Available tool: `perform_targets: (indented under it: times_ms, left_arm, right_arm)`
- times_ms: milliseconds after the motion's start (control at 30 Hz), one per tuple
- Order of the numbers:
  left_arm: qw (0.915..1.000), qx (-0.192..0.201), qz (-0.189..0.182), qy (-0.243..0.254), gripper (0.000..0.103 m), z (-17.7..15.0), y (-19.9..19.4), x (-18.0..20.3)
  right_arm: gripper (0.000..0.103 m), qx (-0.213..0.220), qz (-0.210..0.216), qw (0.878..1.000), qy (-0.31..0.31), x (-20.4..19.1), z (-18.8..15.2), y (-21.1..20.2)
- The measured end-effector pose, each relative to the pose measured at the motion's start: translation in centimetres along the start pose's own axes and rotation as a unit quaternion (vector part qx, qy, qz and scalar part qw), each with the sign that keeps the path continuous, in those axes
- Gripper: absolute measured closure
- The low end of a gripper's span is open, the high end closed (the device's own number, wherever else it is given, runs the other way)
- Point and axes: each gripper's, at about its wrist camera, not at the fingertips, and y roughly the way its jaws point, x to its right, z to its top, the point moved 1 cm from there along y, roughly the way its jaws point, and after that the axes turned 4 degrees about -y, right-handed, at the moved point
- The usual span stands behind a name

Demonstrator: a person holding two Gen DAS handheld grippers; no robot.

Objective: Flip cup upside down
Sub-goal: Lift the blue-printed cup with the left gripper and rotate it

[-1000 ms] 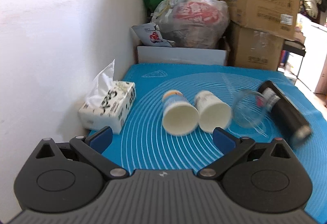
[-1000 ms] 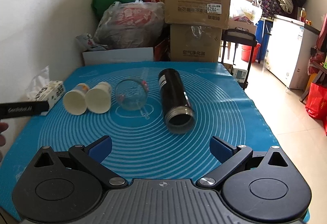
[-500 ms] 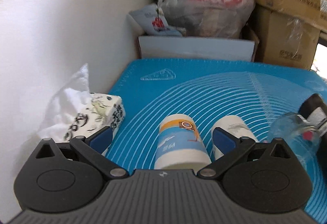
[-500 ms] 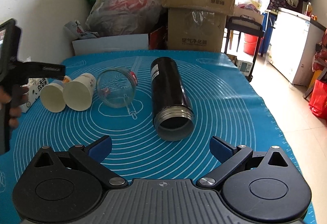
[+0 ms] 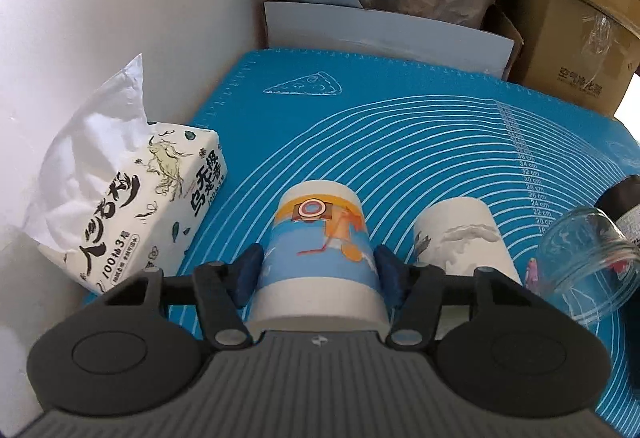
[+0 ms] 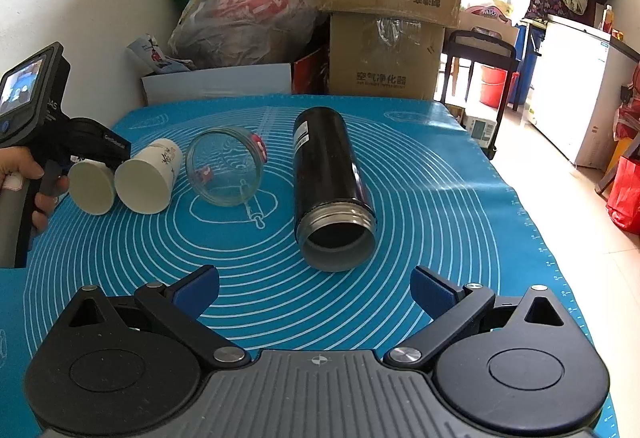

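- Left gripper point(image 5: 318, 272): its two blue-padded fingers point(image 5: 248, 274) press against opposite sides of the blue-and-orange printed paper cup point(image 5: 320, 258), pinching it near the wide end.
- Blue-and-orange printed paper cup: lies on its side on the blue silicone baking mat with white concentric rings point(image 5: 400, 142), its base pointing away from the left wrist camera; in the right wrist view its open mouth point(image 6: 91, 188) faces the camera.
- Plain white paper cup with a faint print point(image 5: 460, 234): lies on its side just to the right of the printed cup, parallel to it.
- Clear glass jar point(image 6: 224, 170): lies on its side to the right of the white cup, mouth toward the right wrist camera.
- Black cylindrical flask with a steel threaded rim point(image 6: 330, 186): lies on its side to the right of the jar, open end toward the camera.
- White tissue pack with black lettering point(image 5: 132, 198): sits to the left of the printed cup, against the wall, a tissue standing out of its top.
- Right gripper point(image 6: 316, 292): fingers spread wide above the mat, nothing between them, well apart from the printed cup.
- Person's hand point(image 6: 28, 178): grasps the left gripper's handle, left of the printed cup.
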Motion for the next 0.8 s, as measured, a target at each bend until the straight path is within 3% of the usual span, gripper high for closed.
perform_targets:
  times_ms: [167,367,600,800]
  left_arm:
    - [0.9999,0.005,-0.011,0.005,0.043,-0.3,-1.0,-0.2]
    - [0.9991,0.025,-0.028,0.021,0.043,-1.7,-4.9,-0.1]
    - [0.9967,0.026,-0.066,0.039,0.043,-6.6,-10.7,0.0]
    - [0.9946,0.015,-0.082,0.061,0.043,-11.4,-12.5,0.8]
  right_arm:
    - [0.0,0.001,-0.002,1.0,-0.001,-0.2,-0.1,-0.2]
    - [0.0,0.004,-0.001,1.0,-0.002,-0.4,-0.3,-1.1]
    - [0.0,0.0,0.003,1.0,-0.004,-0.7,-1.2,-2.8]
    - [0.0,-0.008,0.01,1.0,-0.003,-0.9,-2.6,-4.2]
